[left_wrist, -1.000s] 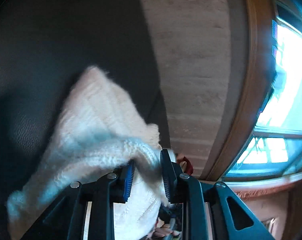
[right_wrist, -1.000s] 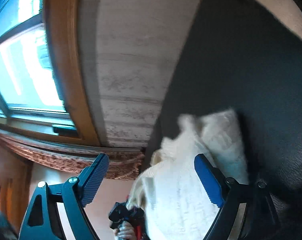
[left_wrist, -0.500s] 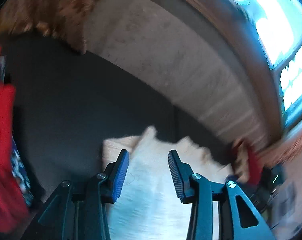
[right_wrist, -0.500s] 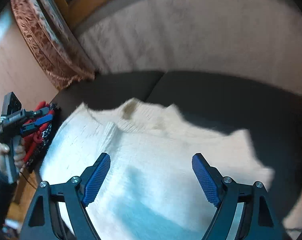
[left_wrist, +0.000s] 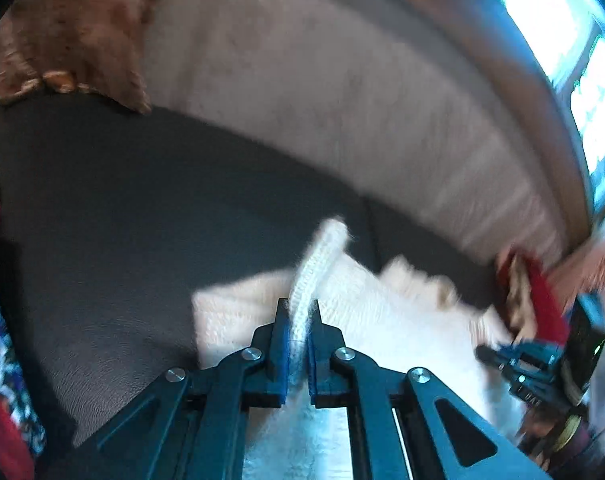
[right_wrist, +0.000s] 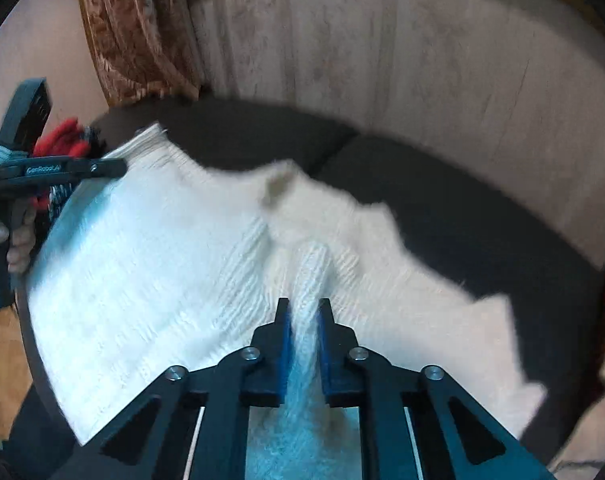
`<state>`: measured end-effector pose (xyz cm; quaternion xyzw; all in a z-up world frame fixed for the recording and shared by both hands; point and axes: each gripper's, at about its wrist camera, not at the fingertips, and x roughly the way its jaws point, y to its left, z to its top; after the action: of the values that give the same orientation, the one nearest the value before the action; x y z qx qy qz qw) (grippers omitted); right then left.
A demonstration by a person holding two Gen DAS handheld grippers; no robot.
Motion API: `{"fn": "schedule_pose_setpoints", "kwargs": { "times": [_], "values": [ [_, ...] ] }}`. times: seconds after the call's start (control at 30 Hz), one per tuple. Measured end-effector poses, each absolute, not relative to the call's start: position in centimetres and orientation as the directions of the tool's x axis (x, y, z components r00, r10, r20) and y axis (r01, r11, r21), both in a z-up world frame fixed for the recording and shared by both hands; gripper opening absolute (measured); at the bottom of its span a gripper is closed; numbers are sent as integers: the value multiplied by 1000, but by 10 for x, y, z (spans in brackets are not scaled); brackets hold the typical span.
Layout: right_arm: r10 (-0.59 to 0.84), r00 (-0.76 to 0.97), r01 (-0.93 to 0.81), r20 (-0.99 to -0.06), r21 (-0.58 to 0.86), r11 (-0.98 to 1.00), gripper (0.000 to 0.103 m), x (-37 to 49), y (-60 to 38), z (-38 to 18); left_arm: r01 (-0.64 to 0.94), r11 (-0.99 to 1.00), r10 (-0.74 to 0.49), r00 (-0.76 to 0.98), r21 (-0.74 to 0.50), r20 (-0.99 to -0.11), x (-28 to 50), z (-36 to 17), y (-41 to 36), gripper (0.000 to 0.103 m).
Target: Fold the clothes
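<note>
Now clamped where half a second ago agape: left gripper (left_wrist: 298,322) and right gripper (right_wrist: 304,320) each pinching the cream knit sweater (right_wrist: 174,264), spread crosswise ahead on the dark sofa (right_wrist: 482,216).

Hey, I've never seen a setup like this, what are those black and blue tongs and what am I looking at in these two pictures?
They are hand-held grippers, one in each of a person's hands, each with a camera looking along its two fingers. One picture comes from the left gripper, the other from the right gripper. A fluffy white knitted sweater lies spread on a dark grey sofa seat. Each gripper is shut on a pinched ridge of that sweater. In the right camera's picture, the left gripper shows at the sweater's far left edge.
</note>
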<state>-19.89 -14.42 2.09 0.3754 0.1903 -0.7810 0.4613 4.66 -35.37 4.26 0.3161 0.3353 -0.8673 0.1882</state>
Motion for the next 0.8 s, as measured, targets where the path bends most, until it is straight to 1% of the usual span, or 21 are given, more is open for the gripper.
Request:
{"fn": "schedule_pose_setpoints", "kwargs": {
  "times": [0.07, 0.1, 0.13, 0.2, 0.23, 0.37, 0.4, 0.43, 0.47, 0.5, 0.53, 0.6, 0.67, 0.7, 0.73, 0.77, 0.8],
  "values": [
    [-578, -312, 822, -754, 91, -562, 7, -216, -139, 19, 584, -679, -143, -700, -446, -700, 46, 36, -359, 5],
    [-560, -309, 802, -769, 106, -588, 7, -224, -140, 9, 603, -671, -137, -674, -433, -726, 41, 27, -360, 7],
    [-540, -300, 787, -786, 116, -606, 7, -229, -142, -3, 622, -663, -129, -645, -418, -753, 35, 19, -361, 11],
    [-552, -297, 760, -779, 157, -631, 8, -231, -140, -21, 651, -653, -158, -618, -388, -770, 33, 15, -359, 14],
    [-567, -304, 749, -765, 177, -639, 8, -231, -137, -23, 656, -651, -183, -624, -383, -759, 37, 20, -357, 17],
    [-618, -299, 714, -727, 259, -651, 8, -236, -125, -27, 647, -688, -314, -672, -327, -670, 56, 56, -335, 20],
    [-626, -290, 708, -724, 279, -649, 8, -238, -123, -28, 607, -725, -300, -703, -326, -645, 56, 63, -326, 22],
    [-638, -279, 700, -718, 303, -647, 9, -240, -120, -28, 540, -783, -251, -728, -308, -638, 50, 68, -313, 22],
    [-650, -267, 692, -711, 328, -643, 12, -243, -118, -28, 496, -825, -221, -724, -271, -653, 42, 66, -302, 22],
    [-662, -256, 683, -704, 353, -639, 13, -245, -116, -28, 454, -860, -197, -714, -231, -672, 34, 64, -290, 22],
    [-674, -244, 676, -698, 376, -634, 15, -247, -115, -28, 409, -892, -173, -703, -193, -690, 26, 62, -279, 22],
    [-704, -219, 665, -675, 425, -614, 25, -244, -110, -25, 369, -911, -129, -674, -181, -728, 11, 52, -272, 24],
    [-723, -237, 668, -649, 432, -606, 44, -238, -104, -19, 333, -926, -85, -641, -176, -763, -3, 41, -265, 33],
    [-718, -249, 676, -650, 415, -609, 49, -235, -102, -17, 315, -933, -64, -623, -175, -780, -10, 36, -262, 42],
    [-711, -257, 683, -655, 397, -613, 56, -233, -102, -17, 296, -939, -43, -604, -174, -796, -18, 31, -259, 48],
    [-703, -265, 691, -660, 379, -616, 60, -231, -101, -16, 278, -945, -23, -584, -173, -812, -25, 25, -255, 54],
    [-696, -273, 698, -664, 361, -618, 60, -229, -101, -16, 262, -949, -12, -579, -172, -815, -27, 23, -252, 64]
  ]
}}
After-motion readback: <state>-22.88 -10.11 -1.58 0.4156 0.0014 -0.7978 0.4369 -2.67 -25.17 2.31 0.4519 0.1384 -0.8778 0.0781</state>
